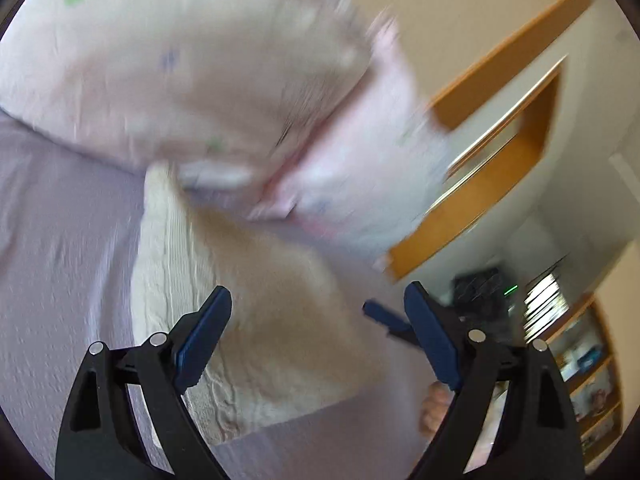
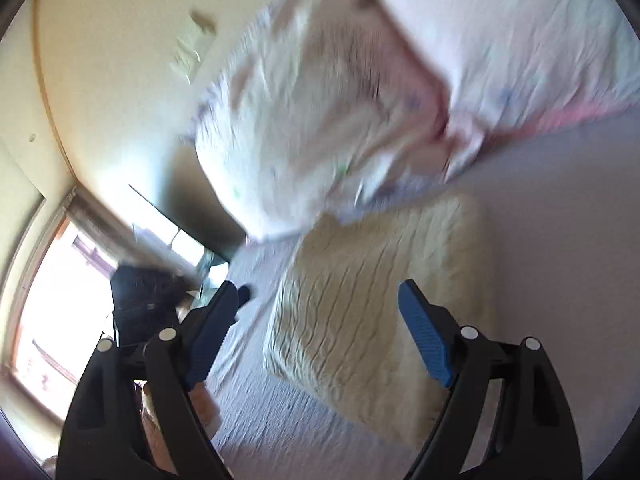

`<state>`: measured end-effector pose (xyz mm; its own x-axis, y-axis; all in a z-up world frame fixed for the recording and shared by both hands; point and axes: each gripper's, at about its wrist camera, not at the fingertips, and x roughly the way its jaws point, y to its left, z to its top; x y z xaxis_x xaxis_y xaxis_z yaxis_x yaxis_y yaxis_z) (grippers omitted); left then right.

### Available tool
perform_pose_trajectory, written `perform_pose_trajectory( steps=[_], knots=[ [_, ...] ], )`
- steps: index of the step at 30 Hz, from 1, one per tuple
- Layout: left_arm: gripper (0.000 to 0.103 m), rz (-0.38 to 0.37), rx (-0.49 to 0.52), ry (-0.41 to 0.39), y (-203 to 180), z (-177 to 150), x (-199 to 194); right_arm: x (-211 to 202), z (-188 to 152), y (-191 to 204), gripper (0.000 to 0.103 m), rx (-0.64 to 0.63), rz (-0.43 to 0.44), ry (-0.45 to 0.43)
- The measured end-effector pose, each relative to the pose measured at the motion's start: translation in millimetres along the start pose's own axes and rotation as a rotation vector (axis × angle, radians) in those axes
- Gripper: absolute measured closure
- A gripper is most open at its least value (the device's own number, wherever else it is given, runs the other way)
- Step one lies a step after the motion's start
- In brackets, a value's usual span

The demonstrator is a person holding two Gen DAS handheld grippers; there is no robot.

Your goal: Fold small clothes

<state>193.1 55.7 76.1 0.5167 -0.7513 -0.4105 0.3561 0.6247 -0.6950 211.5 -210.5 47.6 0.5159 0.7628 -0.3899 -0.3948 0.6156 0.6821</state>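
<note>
Lilac bedsheet (image 1: 60, 280) covers the bed, with a pale pillow (image 1: 120, 60) dotted green and blue lying at its head. On the sheet, below the pillow, lies a cream knit garment (image 1: 248, 320), folded into a rough rectangle, its ribbed texture plain in the right wrist view (image 2: 380, 300). Between pillow and knit, a second, smaller pillow or cloth with pink trim (image 1: 340, 168) is blurred, so its shape is unclear. The left gripper (image 1: 318, 340) hangs above the knit with its blue pads spread wide and nothing between them. Right of it, a wooden headboard frame (image 1: 500, 168) and shelves (image 1: 580, 360) stand against the wall. The right gripper (image 2: 320, 332) is likewise spread wide and empty, above the knit without touching it. At its left, a bright window (image 2: 48, 300) and the dark body of the other gripper (image 2: 140, 296) show.
</note>
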Motion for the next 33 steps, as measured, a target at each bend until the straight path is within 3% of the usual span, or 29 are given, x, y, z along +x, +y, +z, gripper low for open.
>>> perform_pose_trajectory(
  steps=[2,3,6,7,9,10,11,14,16,20,24,29,33],
  knots=[
    [0.014,0.108,-0.011,0.088,6.0,-6.2,28.7,18.1,-11.2,-11.5,0.017,0.044,-0.098,0.066],
    [0.014,0.135,0.011,0.092,4.3,-7.3,36.9,33.0,-17.6,-29.2,0.017,0.093,-0.177,0.110],
    [0.016,0.237,0.086,0.129,-18.1,-7.0,38.8,28.7,-23.2,-30.2,0.017,0.102,-0.158,0.077],
    [0.022,0.233,0.112,0.131,-24.8,-11.8,28.1,20.7,-24.1,-23.1,0.018,0.105,-0.173,0.069],
    [0.022,0.235,0.156,0.135,-30.5,-19.6,8.0,-4.0,-29.9,-2.7,0.015,0.033,-0.224,0.029],
    [0.021,0.283,0.189,0.141,-34.1,-30.5,-6.4,-21.0,-39.9,14.4,0.004,-0.037,-0.273,-0.004],
    [0.017,0.328,0.205,0.154,-28.5,-42.9,-15.9,-37.1,-48.5,21.5,0.002,-0.084,-0.328,-0.025],
    [0.013,0.465,0.204,0.202,-19.4,-77.2,-37.1,-59.2,-86.8,37.1,0.002,-0.168,-0.521,-0.030],
    [0.012,0.504,0.196,0.227,-9.1,-98.7,-42.5,-60.3,-108.0,37.2,0.002,-0.196,-0.617,-0.011],
    [0.005,0.696,0.234,0.262,1.6,-123.7,-34.7,-40.6,-154.2,39.4,0.002,-0.223,-0.647,0.046],
    [0.001,0.722,0.254,0.253,-0.9,-125.0,-31.8,-10.8,-167.3,32.8,0.002,-0.201,-0.677,0.109],
    [0.001,0.790,0.296,0.264,-2.3,-130.8,-25.0,8.2,-173.3,36.8,0.002,-0.234,-0.797,0.104],
    [0.001,0.802,0.288,0.238,-1.3,-133.2,-24.7,11.1,-175.3,34.9,0.002,-0.217,-0.819,0.105]
  ],
)
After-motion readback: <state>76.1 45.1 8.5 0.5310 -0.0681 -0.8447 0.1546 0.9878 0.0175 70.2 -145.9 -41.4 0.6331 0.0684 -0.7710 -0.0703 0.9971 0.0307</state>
